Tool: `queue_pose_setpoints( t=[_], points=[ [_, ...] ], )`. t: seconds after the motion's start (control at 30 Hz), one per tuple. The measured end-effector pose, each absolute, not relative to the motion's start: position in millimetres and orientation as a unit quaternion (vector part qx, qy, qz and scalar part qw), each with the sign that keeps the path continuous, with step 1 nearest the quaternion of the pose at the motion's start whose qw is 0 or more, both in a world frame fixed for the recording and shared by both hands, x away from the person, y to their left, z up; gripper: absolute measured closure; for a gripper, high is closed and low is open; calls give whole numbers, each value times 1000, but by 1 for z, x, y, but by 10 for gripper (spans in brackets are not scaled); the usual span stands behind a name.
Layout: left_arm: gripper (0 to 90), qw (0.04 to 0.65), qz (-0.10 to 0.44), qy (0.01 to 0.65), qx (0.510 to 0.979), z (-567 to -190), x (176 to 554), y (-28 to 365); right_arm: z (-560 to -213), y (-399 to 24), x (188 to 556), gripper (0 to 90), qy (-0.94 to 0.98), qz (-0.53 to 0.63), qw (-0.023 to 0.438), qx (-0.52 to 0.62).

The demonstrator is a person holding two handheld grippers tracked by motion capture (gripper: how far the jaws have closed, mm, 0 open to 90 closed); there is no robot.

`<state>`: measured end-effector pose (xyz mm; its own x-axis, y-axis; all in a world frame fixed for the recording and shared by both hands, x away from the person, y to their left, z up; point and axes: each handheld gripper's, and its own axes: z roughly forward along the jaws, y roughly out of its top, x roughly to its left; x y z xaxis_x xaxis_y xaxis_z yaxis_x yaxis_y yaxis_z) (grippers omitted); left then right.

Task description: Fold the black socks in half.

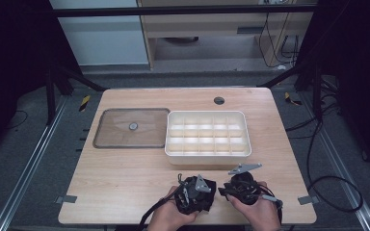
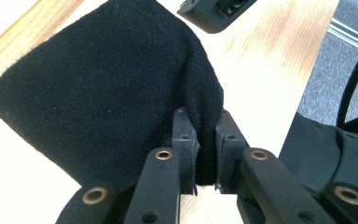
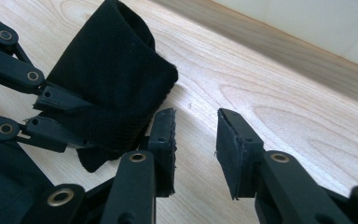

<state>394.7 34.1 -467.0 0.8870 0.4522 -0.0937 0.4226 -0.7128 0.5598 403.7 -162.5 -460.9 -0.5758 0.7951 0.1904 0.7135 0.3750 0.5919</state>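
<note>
While the left gripper [image 2: 207, 149] pinches a fold of the black cloth [image 2: 107, 88] near the bench's [image 1: 125, 178] near edge, the right gripper [image 3: 196, 140], jaws apart and empty beside it, should take the opposite edge squarely.

table [image 1: 125, 178]: tray [image 1: 207, 155], lid [image 1: 113, 137], cloth [image 1: 200, 199]

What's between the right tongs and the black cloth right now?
Nothing but bare table. In the right gripper view the right tongs stand open beside the black cloth, empty, while the left tongs pinch its edge.
</note>
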Motion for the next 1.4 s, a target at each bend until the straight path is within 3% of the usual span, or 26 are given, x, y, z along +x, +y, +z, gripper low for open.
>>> queue_pose_setpoints(
  t=[0.37, 1.4],
  points=[
    [689, 319, 3, 254, 913, -462, 393, 36, -458, -170, 402, 649, 822, 324, 67, 463],
    [539, 386, 38, 256, 885, -415, 389, 51, -448, -174, 399, 560, 812, 336, 73, 472]
  ],
)
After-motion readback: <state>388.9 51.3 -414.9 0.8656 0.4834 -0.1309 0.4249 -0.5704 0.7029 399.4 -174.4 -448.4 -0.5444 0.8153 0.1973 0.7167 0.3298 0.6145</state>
